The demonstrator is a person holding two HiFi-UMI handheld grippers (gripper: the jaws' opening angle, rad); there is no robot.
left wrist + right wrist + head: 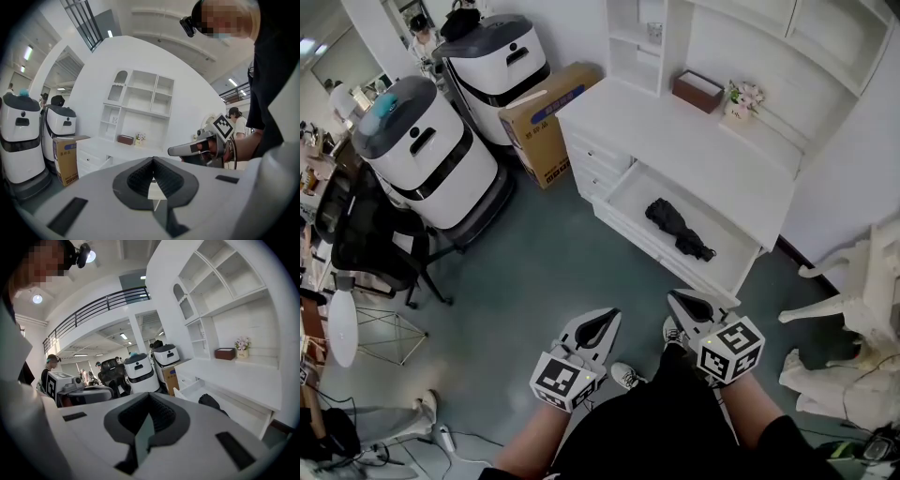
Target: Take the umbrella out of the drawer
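The black folded umbrella [678,228] lies in the open white drawer [630,234] of the white desk [675,131]. In the right gripper view the umbrella [209,401] shows just past the jaws to the right, inside the drawer [194,389]. Both grippers hang over the floor short of the drawer. My left gripper [612,315] is shut and holds nothing; its jaws meet at a point [153,160]. My right gripper [674,297] is also shut and empty [149,396]. It is the nearer of the two to the drawer front.
Two white robots [422,155] [502,61] and a cardboard box [546,117] stand left of the desk. A black office chair [366,234] is at far left. A brown box [697,91] and a flower pot [741,98] sit on the desktop. A white chair [853,281] stands at right.
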